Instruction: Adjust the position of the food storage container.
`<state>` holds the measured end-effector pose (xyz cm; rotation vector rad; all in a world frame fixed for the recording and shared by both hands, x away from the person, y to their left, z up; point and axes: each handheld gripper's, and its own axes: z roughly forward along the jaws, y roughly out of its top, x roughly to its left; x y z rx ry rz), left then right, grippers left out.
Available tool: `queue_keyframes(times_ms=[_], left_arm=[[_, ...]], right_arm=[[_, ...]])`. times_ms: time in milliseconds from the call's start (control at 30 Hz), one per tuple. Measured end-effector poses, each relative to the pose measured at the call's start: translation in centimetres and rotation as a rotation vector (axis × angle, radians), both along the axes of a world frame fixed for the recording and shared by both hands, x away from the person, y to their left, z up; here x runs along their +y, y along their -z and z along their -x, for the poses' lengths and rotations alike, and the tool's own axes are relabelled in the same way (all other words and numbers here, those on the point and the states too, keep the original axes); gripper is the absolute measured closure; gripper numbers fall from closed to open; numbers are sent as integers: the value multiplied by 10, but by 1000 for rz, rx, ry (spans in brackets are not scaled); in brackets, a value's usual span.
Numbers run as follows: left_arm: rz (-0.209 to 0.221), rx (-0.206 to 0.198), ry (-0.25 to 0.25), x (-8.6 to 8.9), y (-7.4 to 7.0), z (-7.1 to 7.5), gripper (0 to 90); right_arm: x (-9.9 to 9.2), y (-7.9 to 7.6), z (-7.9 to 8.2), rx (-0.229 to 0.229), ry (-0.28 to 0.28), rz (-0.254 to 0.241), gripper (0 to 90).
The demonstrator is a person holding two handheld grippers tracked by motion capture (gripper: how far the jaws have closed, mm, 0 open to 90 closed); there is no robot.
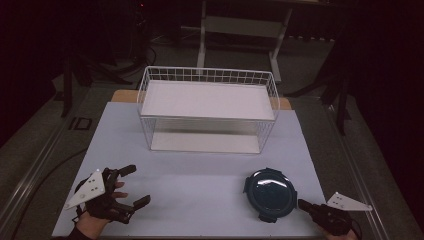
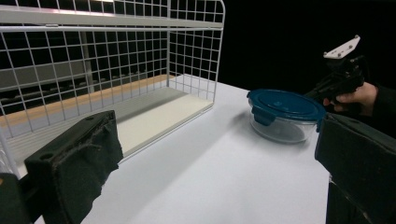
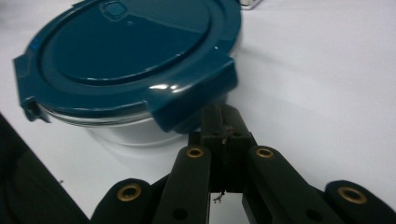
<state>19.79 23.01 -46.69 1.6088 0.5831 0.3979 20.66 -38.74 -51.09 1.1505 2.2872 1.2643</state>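
Container: round clear-glass tub with teal clip-lock lid [image 1: 270,193], lower right of the high view, no long axis, a clip flap facing you | Your right gripper [image 3: 223,122]: jaws pressed together, empty, tip right under that flap | Your left gripper [image 1: 131,186]: spread wide, empty, lower left, well apart | Right hand nearer; flap sits just above the tip.

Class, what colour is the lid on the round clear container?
Dark teal blue lid, shown best in the right gripper view.
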Motion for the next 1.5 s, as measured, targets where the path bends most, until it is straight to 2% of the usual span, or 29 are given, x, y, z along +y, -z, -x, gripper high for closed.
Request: queue_keyframes(times_ms=[233,300,333,433,600,733,800,867,933,1000,1333,1500], left_arm=[[-3,2,5,-1,1,-1,5],[-4,4,9,-3,0,-1,5],[-6,3,9,-3,0,-1,5],[-11,1,8,-3,0,-1,5],[-7,3,6,-1,1,0,5],[-7,0,2,0,1,0,5],[-4,2,4,0,1,0,5],[-7,2,8,-1,1,0,5],[-11,4,9,-2,1,-1,5],[-12,5,12,-3,1,-1,5],[-15,10,17,-5,2,-1,5],[-18,10,19,-5,2,-1,5]], right_arm=[[1,1,-3,7,4,-6,900],[8,6,-7,22,-8,29,900],[10,7,-9,25,-10,5,900],[15,6,-12,21,-7,5,900],[17,5,-21,46,-11,-4,900],[14,-1,-17,17,-7,-44,900],[17,-5,-15,5,-20,-22,900],[18,-7,-14,-1,-25,-33,900],[19,-8,-15,-5,-24,-21,900],[21,-8,-17,6,-27,-27,900],[56,-8,-40,24,-116,-32,900],[71,-7,-46,39,-153,-49,900]])
